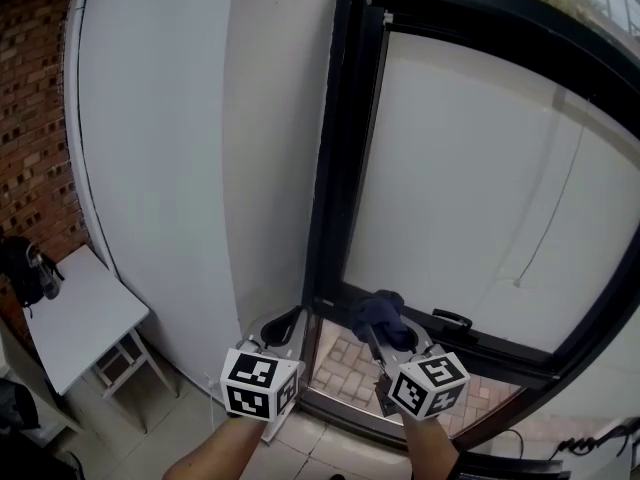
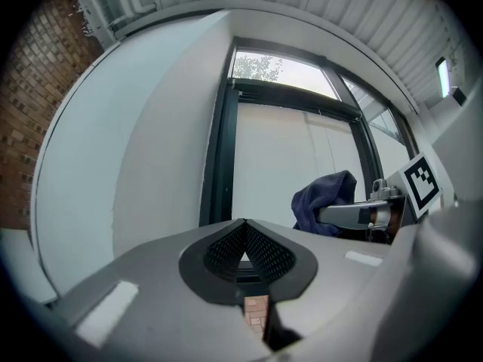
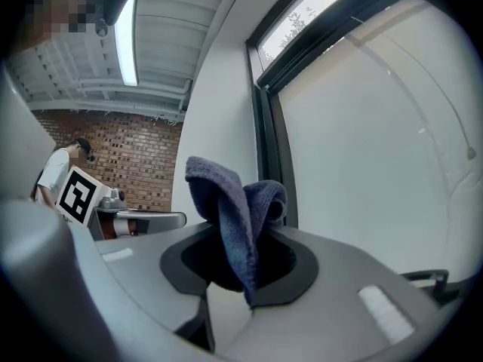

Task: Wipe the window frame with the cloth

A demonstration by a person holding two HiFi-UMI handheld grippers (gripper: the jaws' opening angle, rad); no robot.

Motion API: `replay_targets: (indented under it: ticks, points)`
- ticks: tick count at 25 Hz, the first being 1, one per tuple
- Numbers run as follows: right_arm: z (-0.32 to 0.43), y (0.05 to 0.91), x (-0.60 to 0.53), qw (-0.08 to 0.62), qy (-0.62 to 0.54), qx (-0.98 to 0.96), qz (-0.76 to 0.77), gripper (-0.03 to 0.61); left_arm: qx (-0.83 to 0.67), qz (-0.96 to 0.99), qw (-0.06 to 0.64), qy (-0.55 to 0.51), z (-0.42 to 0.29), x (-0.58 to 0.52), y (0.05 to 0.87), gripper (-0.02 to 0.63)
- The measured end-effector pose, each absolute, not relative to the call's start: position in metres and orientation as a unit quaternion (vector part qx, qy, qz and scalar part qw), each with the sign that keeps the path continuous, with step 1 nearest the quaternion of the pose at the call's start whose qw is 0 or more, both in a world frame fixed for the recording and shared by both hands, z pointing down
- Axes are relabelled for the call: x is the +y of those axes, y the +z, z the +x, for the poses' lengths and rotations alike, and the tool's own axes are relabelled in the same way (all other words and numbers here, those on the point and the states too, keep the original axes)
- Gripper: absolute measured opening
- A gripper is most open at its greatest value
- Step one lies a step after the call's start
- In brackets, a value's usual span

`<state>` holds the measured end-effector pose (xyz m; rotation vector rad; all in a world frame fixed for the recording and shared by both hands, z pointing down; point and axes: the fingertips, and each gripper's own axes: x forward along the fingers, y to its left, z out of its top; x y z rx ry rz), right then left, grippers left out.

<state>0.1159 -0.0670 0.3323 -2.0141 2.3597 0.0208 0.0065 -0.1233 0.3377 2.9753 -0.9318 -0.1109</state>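
"So, where is the cloth (image 1: 380, 310)?"

"Pinched in the right gripper (image 3: 249, 240). It is a dark blue bunch sticking up past the jaws, which are clamped on it."

"And how does it sit against the window frame (image 1: 330, 168)?"

"Down at the lower left corner, just over the bottom rail (image 1: 470, 346). Whether it touches the black metal I cannot tell."

"The left gripper (image 2: 244, 228)?"

"Its jaws are pressed together at the tips with nothing between them. It sits just left of the right one, near the frame's left upright. The two are close but apart."

"What else is about?"

"A black handle (image 1: 452, 318) sits on the rail, right of the cloth, and red brick paving (image 1: 348, 366) shows below the rail. A white wall (image 1: 170, 168) runs left of the frame. A small white table (image 1: 80, 313) stands far left, with a brick wall (image 1: 35, 118) beyond it."
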Motion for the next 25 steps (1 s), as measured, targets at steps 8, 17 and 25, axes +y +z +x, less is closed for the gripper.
replay_targets:
  ticks: [8,17,25]
  points:
    - [0.122,0.266,-0.102,0.031,0.041,0.791,-0.609,0.101,-0.298,0.951,-0.004,-0.08,0.034,-0.154,0.258,-0.008]
    - [0.144,0.165,-0.155,0.041,0.125,0.807,-0.576,0.101,-0.305,0.943,-0.04,-0.128,0.069,-0.197,0.162,-0.008]
    - [0.153,0.08,-0.189,0.045,0.192,0.812,-0.549,0.101,-0.34,0.923,-0.064,-0.172,0.08,-0.232,0.096,-0.008]
